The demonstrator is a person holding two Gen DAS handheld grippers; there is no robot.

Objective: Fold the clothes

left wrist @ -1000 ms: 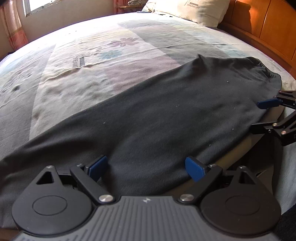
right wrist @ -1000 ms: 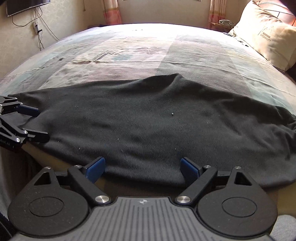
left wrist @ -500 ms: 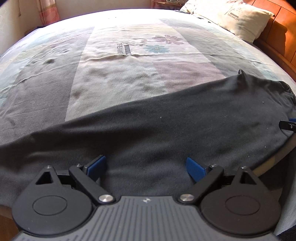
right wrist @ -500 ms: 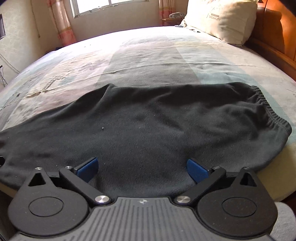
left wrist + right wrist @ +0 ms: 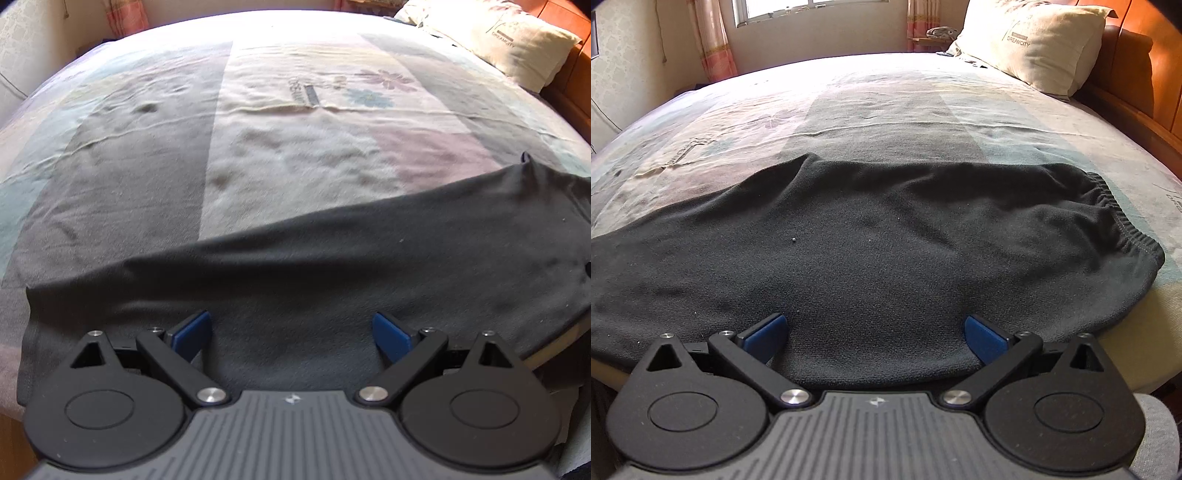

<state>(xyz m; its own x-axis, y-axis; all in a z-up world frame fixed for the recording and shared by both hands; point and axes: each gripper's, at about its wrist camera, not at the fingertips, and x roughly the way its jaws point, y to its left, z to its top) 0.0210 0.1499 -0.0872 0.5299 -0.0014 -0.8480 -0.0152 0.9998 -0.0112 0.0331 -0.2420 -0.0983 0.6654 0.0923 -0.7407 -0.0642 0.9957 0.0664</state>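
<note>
A pair of black trousers (image 5: pixel 332 266) lies flat along the near edge of the bed. Its leg end (image 5: pixel 40 314) reaches the lower left of the left wrist view. Its elastic waistband (image 5: pixel 1123 221) shows at the right of the right wrist view. My left gripper (image 5: pixel 291 332) hovers over the leg part, open, blue pads wide apart with nothing between them. Over the seat part (image 5: pixel 879 258) of the trousers my right gripper (image 5: pixel 875 336) is also open and holds nothing. Neither gripper appears in the other's view.
The bed (image 5: pixel 295 155) carries a patchwork sheet in grey, cream and pink. A cream pillow (image 5: pixel 1034 44) leans on the wooden headboard (image 5: pixel 1145 70) at the far right. A window with curtains (image 5: pixel 713 40) is behind the bed. The bed's near edge (image 5: pixel 1108 362) runs just under the grippers.
The left view has swung left along the trousers, so the leg end now shows and the right gripper has left it. The right view has swung right towards the waistband.
</note>
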